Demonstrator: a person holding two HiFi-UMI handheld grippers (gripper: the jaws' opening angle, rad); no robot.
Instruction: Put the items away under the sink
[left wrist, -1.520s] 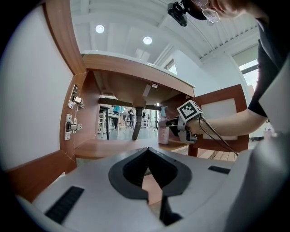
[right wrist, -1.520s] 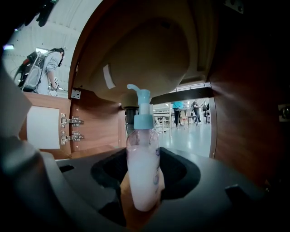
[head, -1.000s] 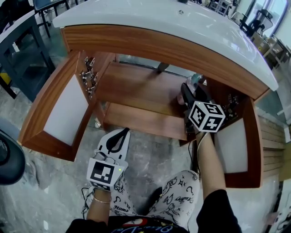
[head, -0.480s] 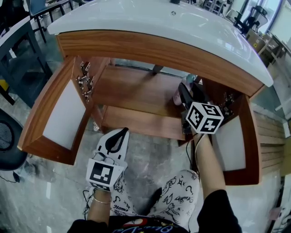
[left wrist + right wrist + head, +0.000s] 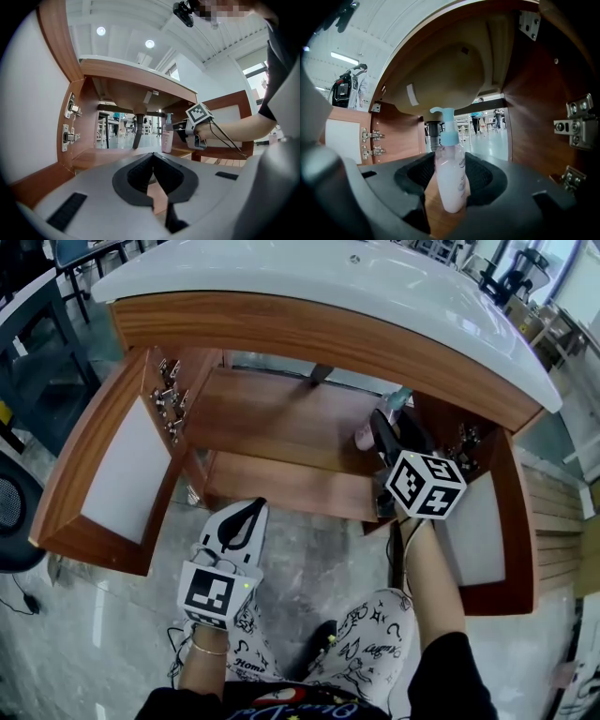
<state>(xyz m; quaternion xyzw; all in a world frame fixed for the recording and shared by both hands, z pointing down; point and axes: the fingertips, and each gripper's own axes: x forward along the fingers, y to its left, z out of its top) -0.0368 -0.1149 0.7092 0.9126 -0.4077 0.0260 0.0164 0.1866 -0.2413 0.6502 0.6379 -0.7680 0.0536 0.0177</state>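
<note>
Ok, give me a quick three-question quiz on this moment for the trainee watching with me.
1. What stands between the right gripper's jaws?
2. True or false: the left gripper holds a bottle.
3. The cabinet doors are: A both open, B both shut, C one open.
Key: 1 the pump bottle, upright; 2 false, its jaws are together and empty; 3 A.
</note>
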